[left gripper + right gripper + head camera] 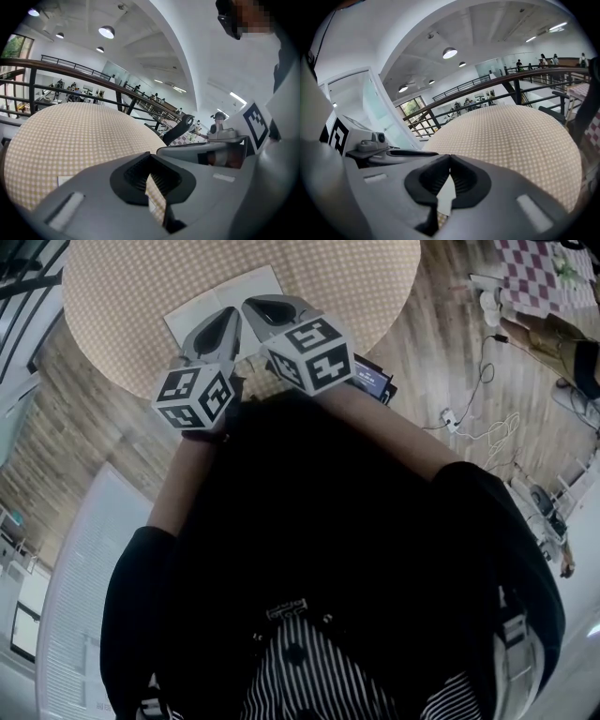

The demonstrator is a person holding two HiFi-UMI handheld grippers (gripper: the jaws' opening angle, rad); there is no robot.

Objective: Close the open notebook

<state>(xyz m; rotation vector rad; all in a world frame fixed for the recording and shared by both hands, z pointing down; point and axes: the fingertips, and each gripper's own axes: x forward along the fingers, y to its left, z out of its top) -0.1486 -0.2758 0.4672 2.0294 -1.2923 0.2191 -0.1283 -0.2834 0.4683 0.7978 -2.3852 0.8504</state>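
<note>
Your grey left gripper (228, 315) and grey right gripper (255, 306) both hold their fingers pressed together (nothing gripped), side by side over the open white paper notebook (202, 307) on the round beige-checked table (112, 296).

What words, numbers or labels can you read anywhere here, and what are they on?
No text can be read anywhere.
Marker cube on the left gripper: black-and-white squares, no letters.
Marker cube on the right gripper: the same.
Pages of the open notebook: look blank from here.
Lit screen of the dark device at the round table edge: too small to read.
</note>
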